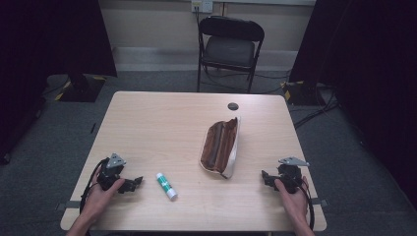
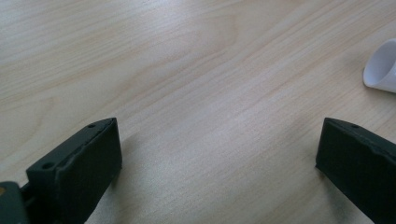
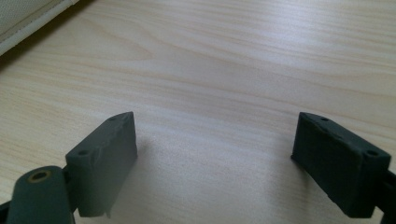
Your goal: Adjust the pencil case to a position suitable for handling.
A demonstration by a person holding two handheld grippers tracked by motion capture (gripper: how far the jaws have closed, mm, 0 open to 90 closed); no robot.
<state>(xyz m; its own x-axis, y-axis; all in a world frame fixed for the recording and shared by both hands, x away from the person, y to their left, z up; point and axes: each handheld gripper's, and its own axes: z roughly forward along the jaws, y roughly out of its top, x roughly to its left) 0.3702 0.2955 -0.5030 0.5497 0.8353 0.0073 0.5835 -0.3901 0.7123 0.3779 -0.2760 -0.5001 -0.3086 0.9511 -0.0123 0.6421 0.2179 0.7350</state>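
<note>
Evidently, with both jaws wide and empty, the left gripper sat at nine o'clock of the glue stick, best grasped mid-barrel, the open pencil case at one o'clock.

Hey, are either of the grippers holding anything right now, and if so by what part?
Nothing is held. The left gripper and right gripper both stand open over bare table, apart from the glue stick and the pencil case.

No legible text, brand, number or sign appears in any view. The green label on the glue stick carries markings too small and blurred to read.
</note>
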